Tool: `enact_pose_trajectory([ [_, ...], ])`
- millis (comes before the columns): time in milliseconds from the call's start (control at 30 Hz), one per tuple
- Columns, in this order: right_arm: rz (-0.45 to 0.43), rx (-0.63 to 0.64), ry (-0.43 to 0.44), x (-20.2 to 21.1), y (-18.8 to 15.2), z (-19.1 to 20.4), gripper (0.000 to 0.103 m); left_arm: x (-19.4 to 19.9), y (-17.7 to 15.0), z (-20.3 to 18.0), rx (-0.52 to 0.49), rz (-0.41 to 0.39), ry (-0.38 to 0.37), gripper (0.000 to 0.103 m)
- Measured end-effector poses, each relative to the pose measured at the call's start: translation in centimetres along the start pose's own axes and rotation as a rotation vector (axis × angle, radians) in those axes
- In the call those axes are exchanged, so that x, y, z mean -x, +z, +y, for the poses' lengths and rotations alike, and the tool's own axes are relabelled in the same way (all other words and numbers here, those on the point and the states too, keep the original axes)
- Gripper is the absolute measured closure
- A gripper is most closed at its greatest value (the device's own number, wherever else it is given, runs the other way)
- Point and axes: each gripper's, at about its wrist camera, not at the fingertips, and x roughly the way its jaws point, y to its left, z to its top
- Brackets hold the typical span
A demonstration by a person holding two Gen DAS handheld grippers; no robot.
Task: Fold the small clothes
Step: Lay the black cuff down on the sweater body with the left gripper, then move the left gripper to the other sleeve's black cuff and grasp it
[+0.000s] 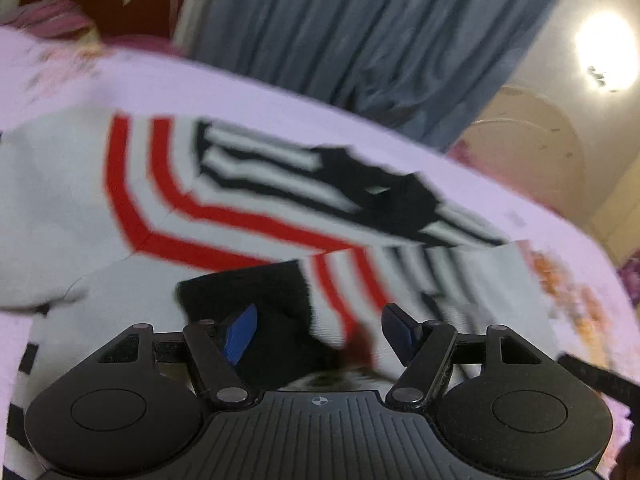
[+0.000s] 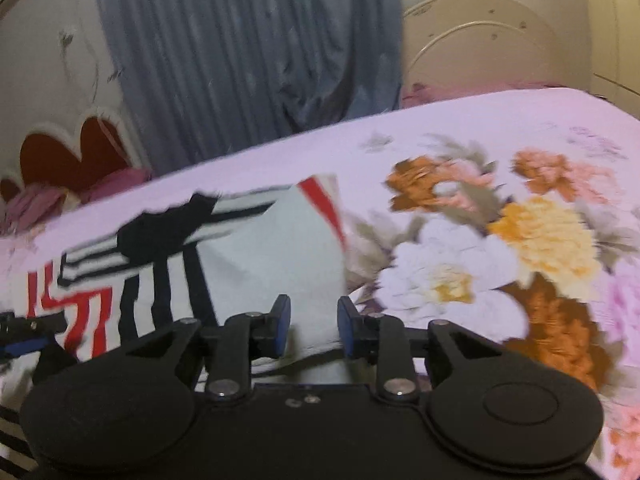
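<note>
Garment (image 1: 248, 216), white knit with red and black stripes, is laid on a floral bedsheet (image 2: 520, 240) before a blue curtain (image 1: 360, 32). Left gripper (image 1: 318, 330): jaws are spread wide over a black and red-striped fold, blue pads (image 1: 240, 334) apart from it. Right gripper (image 2: 310, 326): jaws are held moderately apart, white cloth is seen between them; contact cannot be told.

To my right the flowered bedspread (image 2: 500, 240) lies flat and open, with room to pass. Ahead, the striped garment (image 1: 240, 208) covers the bed's middle. Beyond, the blue curtain (image 2: 248, 60) and cream headboard (image 2: 480, 44) close the far side.
</note>
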Motion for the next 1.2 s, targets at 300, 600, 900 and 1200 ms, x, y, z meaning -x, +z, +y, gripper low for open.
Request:
enact_pose_trajectory([
  [300,-0.025,0.028,-0.012,-0.1,1.7,-0.1,0.068,2.6,0.9,0.2,0.012,-0.069,-0.018,0.034],
  [600,-0.024,0.056,-0.043,-7.6,6.3,0.9,0.077,-0.5,0.8,0.5,-0.074,-0.008,0.019,0.030],
  [900,-0.003,0.007,-0.066,-8.3,6.8,-0.4,0.079,0.7,1.2,0.6,-0.041,-0.007,0.027,0.030],
  [1200,0.029,0.000,-0.022,-6.5,6.1,0.7,0.065,3.0,1.2,1.4,0.004,-0.009,0.046,0.014],
])
